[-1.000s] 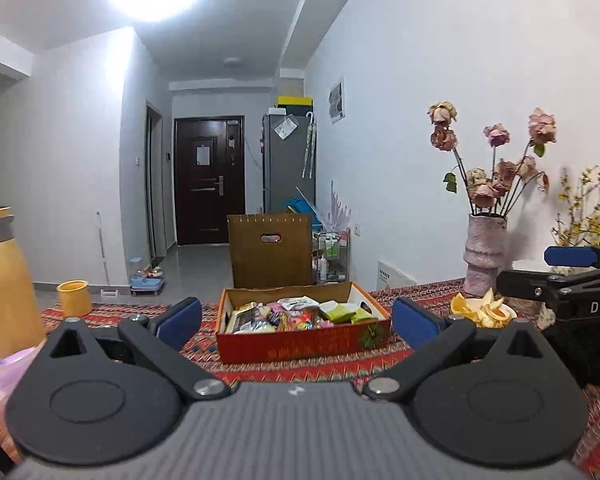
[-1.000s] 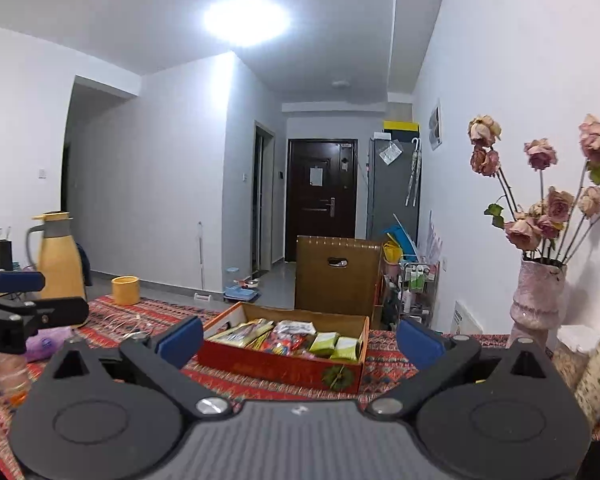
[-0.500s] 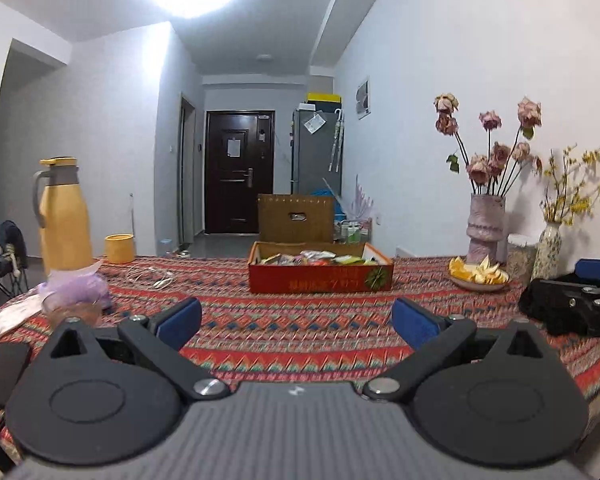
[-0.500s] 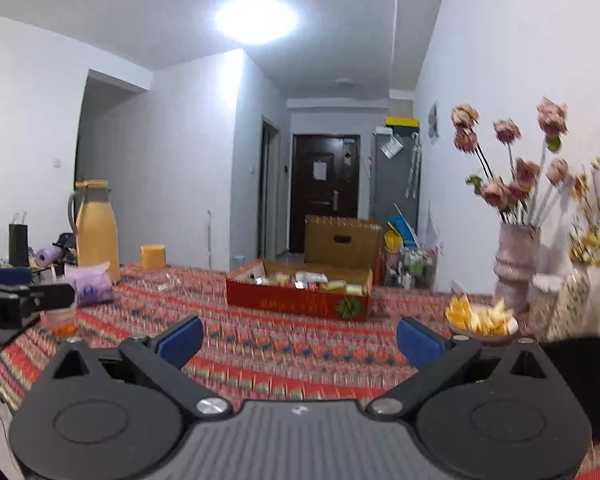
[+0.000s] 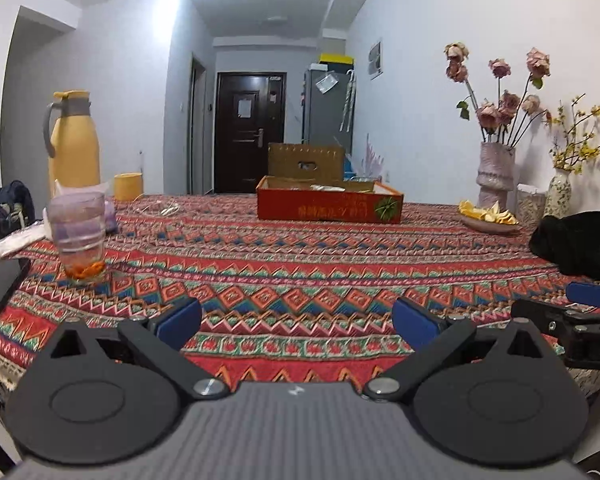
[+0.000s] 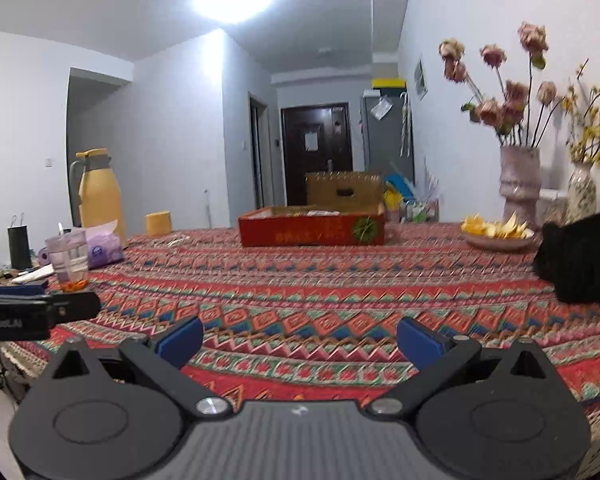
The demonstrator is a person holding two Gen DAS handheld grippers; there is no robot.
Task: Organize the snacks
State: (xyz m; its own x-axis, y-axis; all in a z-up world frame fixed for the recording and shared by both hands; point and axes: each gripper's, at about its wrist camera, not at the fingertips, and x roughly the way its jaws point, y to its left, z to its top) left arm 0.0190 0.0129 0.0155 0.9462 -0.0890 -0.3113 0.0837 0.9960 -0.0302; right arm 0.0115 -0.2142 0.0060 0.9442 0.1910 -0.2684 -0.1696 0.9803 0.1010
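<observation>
Both grippers, left gripper [image 5: 296, 314] and right gripper [image 6: 300, 334], have their jaws spread wide and carry nothing. We hold them low and level at the near edge of the surface [image 5: 300, 264], side by side, fingers aimed forward. The snack box [image 5: 329, 205] sits well apart at the far end, its contents barely showing over the rim. We judge the step is best done by reaching in high enough to see inside before choosing a packet.

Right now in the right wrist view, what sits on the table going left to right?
Left gripper → clear cup → yellow jug → yellow mug → red snack box → plate of orange peels → pink vase → black bag.
</observation>
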